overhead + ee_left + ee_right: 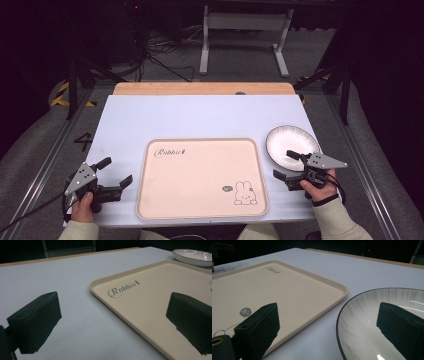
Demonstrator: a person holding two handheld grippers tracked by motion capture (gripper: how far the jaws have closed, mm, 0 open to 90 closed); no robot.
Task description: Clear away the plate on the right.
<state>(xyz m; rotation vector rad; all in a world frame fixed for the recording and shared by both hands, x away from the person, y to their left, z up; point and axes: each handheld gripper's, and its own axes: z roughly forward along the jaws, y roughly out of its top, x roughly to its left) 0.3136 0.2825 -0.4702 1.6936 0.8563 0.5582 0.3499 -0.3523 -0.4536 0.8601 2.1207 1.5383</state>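
Observation:
A cream tray (160, 200) with a "Rabbit" print and a bunny drawing lies flat at the table's front middle. Just right of it sits a white plate (285, 142) with a dark rim. My right gripper (284, 165) stands open at the plate's near edge, one jaw over the plate (362, 322), the other over the tray's corner (312, 305). My left gripper (116, 171) is open at the front left, beside the tray's left rim (117, 312), with nothing between its jaws. Both are hand-held and low over the table.
The pale table top (200, 115) has a wooden strip (200, 88) along its far edge. Beyond it stand a white metal frame (245, 30) and loose cables (160, 50) on the floor.

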